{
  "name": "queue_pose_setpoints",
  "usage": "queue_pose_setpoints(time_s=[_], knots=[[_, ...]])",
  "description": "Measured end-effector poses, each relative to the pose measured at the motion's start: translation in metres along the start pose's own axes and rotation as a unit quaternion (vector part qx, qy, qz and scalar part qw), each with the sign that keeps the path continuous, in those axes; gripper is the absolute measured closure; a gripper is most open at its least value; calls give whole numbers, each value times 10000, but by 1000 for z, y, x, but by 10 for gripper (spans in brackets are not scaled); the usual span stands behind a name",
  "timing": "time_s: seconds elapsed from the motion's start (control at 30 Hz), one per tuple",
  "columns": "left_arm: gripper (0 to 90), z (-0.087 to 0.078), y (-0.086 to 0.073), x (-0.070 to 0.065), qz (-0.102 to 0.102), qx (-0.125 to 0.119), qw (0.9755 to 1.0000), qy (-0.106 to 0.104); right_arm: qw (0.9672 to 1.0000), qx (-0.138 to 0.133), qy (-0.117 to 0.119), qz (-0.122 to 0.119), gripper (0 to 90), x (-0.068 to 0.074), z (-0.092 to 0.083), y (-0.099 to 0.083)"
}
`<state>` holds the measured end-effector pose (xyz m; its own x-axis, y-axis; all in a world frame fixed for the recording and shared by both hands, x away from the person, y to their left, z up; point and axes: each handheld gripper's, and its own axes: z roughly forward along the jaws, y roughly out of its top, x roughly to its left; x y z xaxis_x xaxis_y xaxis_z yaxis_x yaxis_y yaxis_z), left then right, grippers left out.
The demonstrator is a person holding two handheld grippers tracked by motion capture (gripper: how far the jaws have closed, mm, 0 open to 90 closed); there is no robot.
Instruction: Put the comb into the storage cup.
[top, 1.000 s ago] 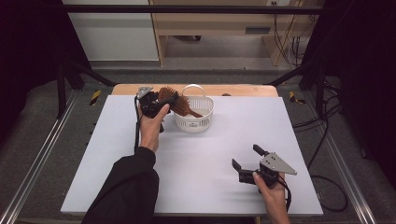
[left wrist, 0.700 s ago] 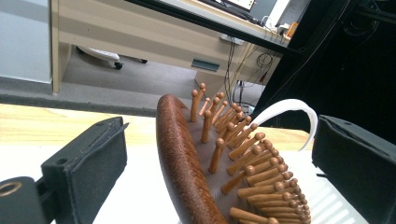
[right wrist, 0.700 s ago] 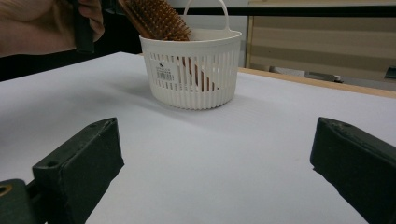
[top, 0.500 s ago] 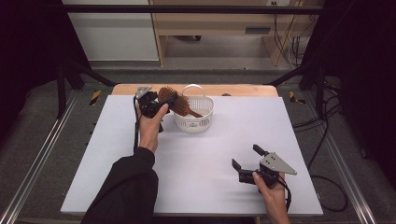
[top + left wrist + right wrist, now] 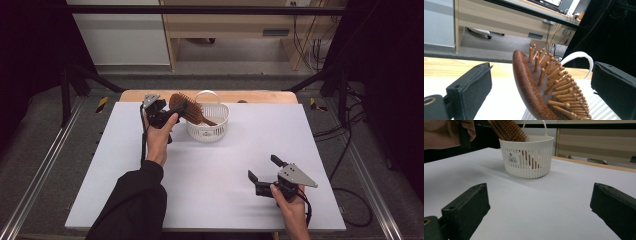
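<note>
At the far left of the white table (image 5: 125,165), the left gripper (image 5: 172,112) sits with its jaws spread wide on either side of a wooden hairbrush (image 5: 186,107), not pinching it. The brush leans in a white basket (image 5: 209,131) just to the gripper's right, handle down inside, bristled head tilted up over the rim toward this gripper. That hand is clearly nearer. At the near right, the right gripper (image 5: 261,176) rests on the table, jaws spread, holding nothing, well apart from the basket.
</note>
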<state>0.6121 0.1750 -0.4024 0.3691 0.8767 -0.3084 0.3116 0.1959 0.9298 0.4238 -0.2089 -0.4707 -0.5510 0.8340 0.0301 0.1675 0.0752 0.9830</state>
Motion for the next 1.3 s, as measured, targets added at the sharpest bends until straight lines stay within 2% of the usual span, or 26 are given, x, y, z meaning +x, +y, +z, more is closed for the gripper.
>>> queue_pose_setpoints(time_s=[0.07, 0.27, 0.63, 0.77, 0.97, 1.13, 1.23, 1.3], knots=[[35, -1, 0, -1, 128, 8, 9999, 11, 10000, -2, 5, -12, 24, 0, 0, 0], [35, -9, 2, -3, 320, -32, 9995, 23, 10000, 7, 16, -30, 24, 1, 0, 0], [37, -26, 12, -6, 461, -206, 9987, -115, 10000, -2, 12, -42, 24, 3, 2, 0], [37, -31, 14, -8, 572, -221, 9980, -145, 10000, -10, 8, -46, 24, 2, 1, 0], [31, -37, 16, -13, 799, -259, 9963, -193, 10000, -2, 2, -46, 24, 3, 2, 0], [28, -43, 18, -13, 886, -298, 9954, -190, 10000, -2, 0, -45, 24, 3, 2, 0], [28, -48, 17, -15, 1108, -296, 9933, -162, 10000, -1, 8, -40, 24, 3, 2, 0], [27, -49, 16, -15, 1132, -303, 9930, -165, 10000, 5, 11, -51, 24, 3, 2, 0]])
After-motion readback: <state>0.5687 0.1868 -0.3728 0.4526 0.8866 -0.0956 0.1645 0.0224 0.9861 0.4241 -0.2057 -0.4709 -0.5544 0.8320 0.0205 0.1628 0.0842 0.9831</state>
